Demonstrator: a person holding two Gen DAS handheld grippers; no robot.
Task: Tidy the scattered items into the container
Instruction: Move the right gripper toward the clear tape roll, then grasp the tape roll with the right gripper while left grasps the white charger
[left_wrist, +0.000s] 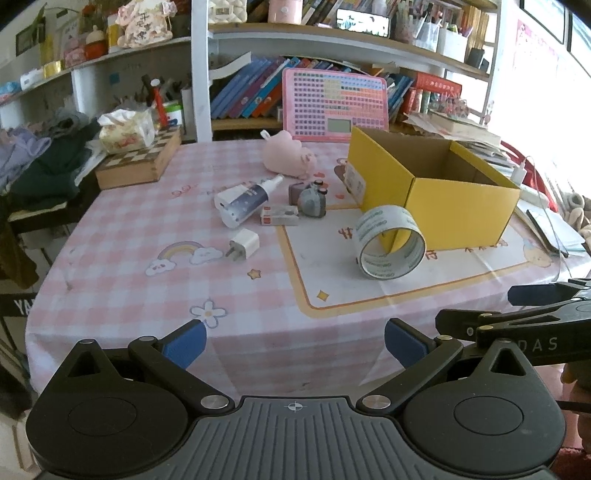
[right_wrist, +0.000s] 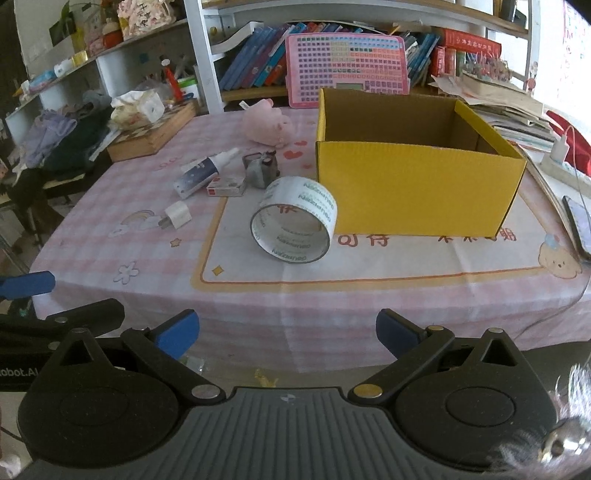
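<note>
An open yellow cardboard box (left_wrist: 458, 206) (right_wrist: 417, 192) stands on the pink checked tablecloth; it looks empty. A roll of clear tape (left_wrist: 391, 243) (right_wrist: 295, 221) stands on edge by its near left corner. Further left lie a white spray bottle (left_wrist: 245, 199) (right_wrist: 205, 171), a small red-and-white box (left_wrist: 279, 215) (right_wrist: 225, 188), a grey toy camera (left_wrist: 310, 197) (right_wrist: 260, 168), a white plug charger (left_wrist: 242, 243) (right_wrist: 176, 216) and a pink plush toy (left_wrist: 286, 153) (right_wrist: 267, 123). My left gripper (left_wrist: 295, 343) and right gripper (right_wrist: 288, 332) are open and empty at the table's near edge.
A wooden chessboard box (left_wrist: 142, 160) with a tissue pack sits at the back left. A pink keyboard toy (left_wrist: 334, 105) leans on the bookshelf behind. A phone (right_wrist: 578, 225), cable and stacked papers lie right of the box. Clothes are piled left of the table.
</note>
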